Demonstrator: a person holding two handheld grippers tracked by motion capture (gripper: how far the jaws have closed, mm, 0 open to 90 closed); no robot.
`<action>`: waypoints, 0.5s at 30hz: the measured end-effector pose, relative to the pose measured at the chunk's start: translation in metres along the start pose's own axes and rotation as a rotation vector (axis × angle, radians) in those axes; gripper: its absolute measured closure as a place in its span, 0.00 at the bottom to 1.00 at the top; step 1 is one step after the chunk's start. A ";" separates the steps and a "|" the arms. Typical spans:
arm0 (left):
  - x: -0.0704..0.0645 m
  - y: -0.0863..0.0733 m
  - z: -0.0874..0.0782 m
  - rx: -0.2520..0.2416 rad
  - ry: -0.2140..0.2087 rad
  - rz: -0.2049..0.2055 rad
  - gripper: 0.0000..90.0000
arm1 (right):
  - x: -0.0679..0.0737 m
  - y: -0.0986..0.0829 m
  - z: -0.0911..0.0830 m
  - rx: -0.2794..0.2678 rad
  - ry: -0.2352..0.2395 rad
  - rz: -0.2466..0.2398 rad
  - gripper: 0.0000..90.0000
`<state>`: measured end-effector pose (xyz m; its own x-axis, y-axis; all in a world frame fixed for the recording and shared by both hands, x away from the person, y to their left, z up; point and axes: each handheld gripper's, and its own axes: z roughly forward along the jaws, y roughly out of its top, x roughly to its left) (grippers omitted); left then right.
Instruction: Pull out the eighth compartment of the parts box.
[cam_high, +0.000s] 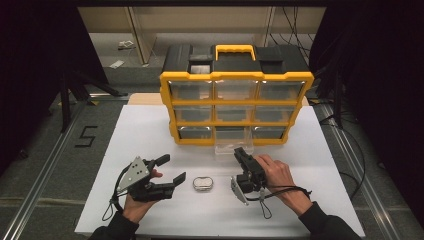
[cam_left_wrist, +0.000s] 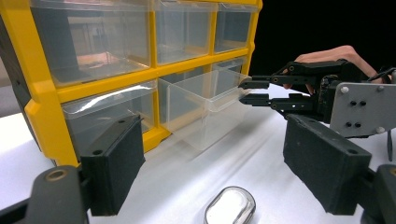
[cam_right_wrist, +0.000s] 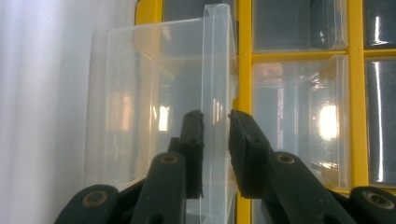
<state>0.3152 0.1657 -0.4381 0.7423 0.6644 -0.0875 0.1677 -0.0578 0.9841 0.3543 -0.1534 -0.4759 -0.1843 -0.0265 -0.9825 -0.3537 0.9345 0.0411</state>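
A yellow and black organizer with clear drawers stands at the middle of the white table. Its bottom middle drawer is pulled partway out. My right gripper is shut on that drawer's front lip; in the right gripper view the jaws pinch the clear wall from both sides. The left gripper view shows the same grip on the drawer. My left gripper is open above the table, left of a small oval metal tin, which lies between its jaws low in its own view.
The other drawers are pushed in and look empty. The organizer's yellow handle is on top at the back. Bare table surface lies to the left and right of the organizer. Cables trail from both grippers.
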 end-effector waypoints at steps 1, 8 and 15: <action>0.000 0.000 0.000 0.000 0.000 0.000 0.22 | 0.000 0.000 0.000 0.001 0.002 0.005 0.84; 0.000 0.000 0.000 0.000 0.001 0.000 0.22 | -0.004 0.001 -0.002 -0.003 0.040 0.027 0.68; 0.000 0.000 0.000 -0.001 0.001 0.000 0.22 | -0.010 0.009 -0.011 -0.058 0.069 0.069 0.57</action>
<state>0.3154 0.1662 -0.4379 0.7418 0.6649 -0.0874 0.1667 -0.0567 0.9844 0.3429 -0.1486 -0.4641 -0.2721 0.0112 -0.9622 -0.3901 0.9128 0.1209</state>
